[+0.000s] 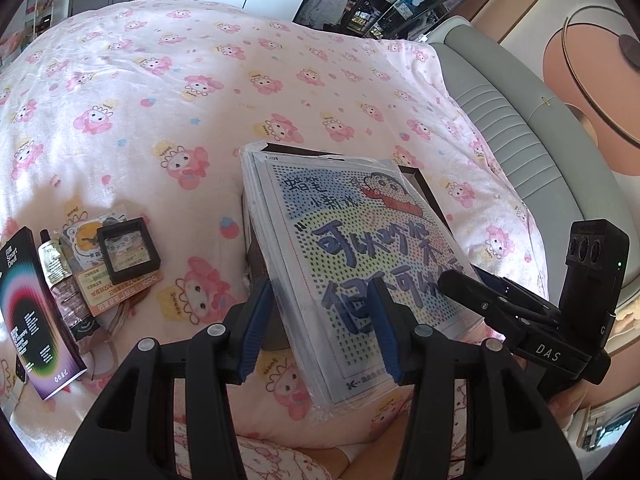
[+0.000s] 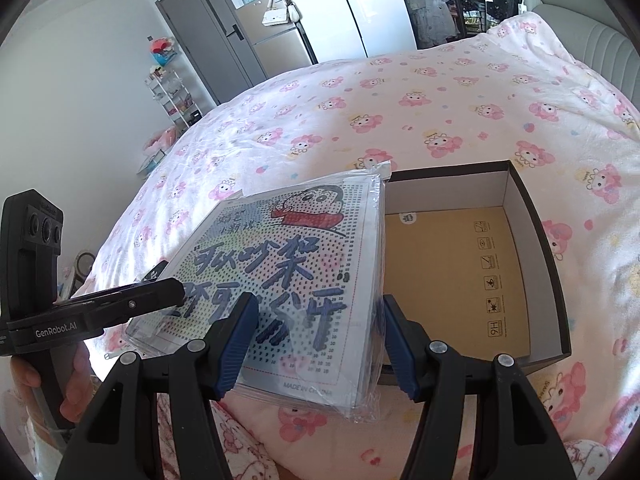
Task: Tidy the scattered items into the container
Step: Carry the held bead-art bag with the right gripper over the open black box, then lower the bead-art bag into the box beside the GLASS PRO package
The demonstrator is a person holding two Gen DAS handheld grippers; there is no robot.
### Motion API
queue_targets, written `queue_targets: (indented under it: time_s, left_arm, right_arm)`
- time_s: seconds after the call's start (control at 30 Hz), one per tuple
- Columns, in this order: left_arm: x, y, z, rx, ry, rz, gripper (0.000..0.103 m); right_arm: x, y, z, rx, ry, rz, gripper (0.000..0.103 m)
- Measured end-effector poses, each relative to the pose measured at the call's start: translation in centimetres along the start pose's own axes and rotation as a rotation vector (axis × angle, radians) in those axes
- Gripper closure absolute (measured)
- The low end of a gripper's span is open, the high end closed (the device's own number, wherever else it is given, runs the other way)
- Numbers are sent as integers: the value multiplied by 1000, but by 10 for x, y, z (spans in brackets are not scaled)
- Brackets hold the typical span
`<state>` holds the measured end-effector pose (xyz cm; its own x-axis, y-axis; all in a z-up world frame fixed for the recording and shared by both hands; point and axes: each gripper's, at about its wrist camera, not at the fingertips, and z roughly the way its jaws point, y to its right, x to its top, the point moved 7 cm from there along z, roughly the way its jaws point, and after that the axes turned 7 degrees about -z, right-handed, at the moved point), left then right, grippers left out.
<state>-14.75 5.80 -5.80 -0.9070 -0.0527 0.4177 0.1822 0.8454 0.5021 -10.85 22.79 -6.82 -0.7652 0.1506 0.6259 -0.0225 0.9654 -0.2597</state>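
A flat plastic-wrapped cartoon kit (image 1: 340,240) (image 2: 288,256) lies tilted across the left side of an open dark box (image 2: 540,240) (image 1: 424,184), whose brown floor is bare. My left gripper (image 1: 322,326) stands open astride the kit's left edge, with one finger over its face and a strip of box wall showing beside the other pad. My right gripper (image 2: 318,342) stands open astride the right edge. Each appears in the other's view, the right gripper (image 1: 444,280) and the left gripper (image 2: 180,290). On the quilt to the left lie a small black frame case (image 1: 128,250), sachets (image 1: 68,280) and a dark booklet box (image 1: 28,312).
Everything sits on a bed with a pink cartoon quilt (image 1: 160,80). A grey padded headboard (image 1: 520,120) runs along the right. A hand (image 2: 76,380) holds the left gripper's handle. Beyond the bed stand a wire shelf (image 2: 176,96) and a grey door (image 2: 200,32).
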Motion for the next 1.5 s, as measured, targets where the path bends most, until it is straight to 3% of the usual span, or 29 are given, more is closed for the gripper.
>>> queue_targets:
  time_s: [0.87,1.5]
  left_arm:
    - [17,94,98,-79,-128,119,54]
    - [1,55,148,-60,-215,33,54]
  right_arm:
    - [-2,115,-28,-151,21,138,45]
    - [-17,134,25,-166,-91,120,45]
